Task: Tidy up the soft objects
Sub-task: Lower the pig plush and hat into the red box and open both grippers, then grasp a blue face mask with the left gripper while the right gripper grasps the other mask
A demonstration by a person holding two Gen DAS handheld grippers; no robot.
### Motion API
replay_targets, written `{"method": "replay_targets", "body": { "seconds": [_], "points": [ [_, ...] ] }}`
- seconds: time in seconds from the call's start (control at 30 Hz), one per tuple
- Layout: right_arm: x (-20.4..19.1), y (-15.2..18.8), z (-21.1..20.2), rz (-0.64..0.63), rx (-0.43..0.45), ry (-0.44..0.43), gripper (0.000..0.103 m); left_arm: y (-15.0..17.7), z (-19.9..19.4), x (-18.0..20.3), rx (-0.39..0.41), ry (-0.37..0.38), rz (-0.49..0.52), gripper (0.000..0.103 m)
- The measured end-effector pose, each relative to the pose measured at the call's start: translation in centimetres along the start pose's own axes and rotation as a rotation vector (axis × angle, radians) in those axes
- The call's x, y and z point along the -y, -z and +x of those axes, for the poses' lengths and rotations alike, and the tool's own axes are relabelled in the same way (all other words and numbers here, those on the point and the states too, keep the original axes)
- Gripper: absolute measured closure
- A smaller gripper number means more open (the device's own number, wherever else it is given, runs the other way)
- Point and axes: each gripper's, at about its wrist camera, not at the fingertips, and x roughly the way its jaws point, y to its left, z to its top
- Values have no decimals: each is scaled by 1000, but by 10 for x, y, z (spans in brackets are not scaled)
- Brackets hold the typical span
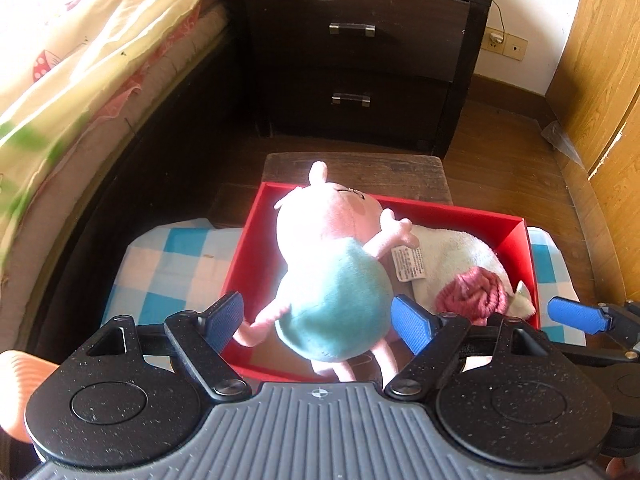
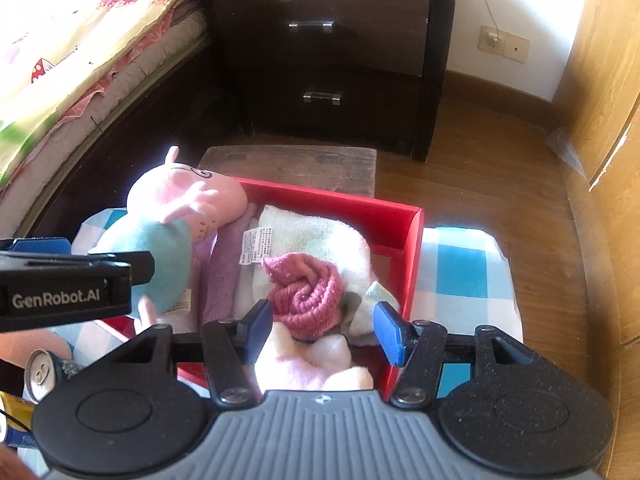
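Observation:
A pink pig plush in a teal dress (image 1: pixel 332 276) stands in the left part of a red box (image 1: pixel 516 236); it also shows in the right wrist view (image 2: pixel 168 240). My left gripper (image 1: pixel 320 320) is open, its blue pads either side of the plush's lower body. A white towel (image 2: pixel 320 236), a rolled pink knit piece (image 2: pixel 308 292) and a purple cloth (image 2: pixel 224 272) lie in the box (image 2: pixel 412 248). My right gripper (image 2: pixel 324 328) is open over the knit roll, with a pale pink plush (image 2: pixel 308 364) below it.
The box rests on a blue-checked cloth (image 2: pixel 464 276) over a low wooden stool (image 2: pixel 292 164). A dark nightstand (image 1: pixel 356 56) stands behind, a bed (image 1: pixel 80 60) to the left, a wooden wardrobe (image 1: pixel 600 68) to the right. A drink can (image 2: pixel 40 372) lies at lower left.

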Motion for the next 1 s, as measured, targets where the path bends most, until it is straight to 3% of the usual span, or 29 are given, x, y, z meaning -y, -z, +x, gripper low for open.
{"method": "replay_targets", "body": {
  "seconds": [0.4, 1.0],
  "points": [
    [1, 16, -21, 9, 6, -3, 69, 28, -15, -1, 6, -3, -9, 23],
    [11, 79, -47, 24, -32, -21, 69, 100, -45, 17, -6, 20, 61, 23]
  ]
}}
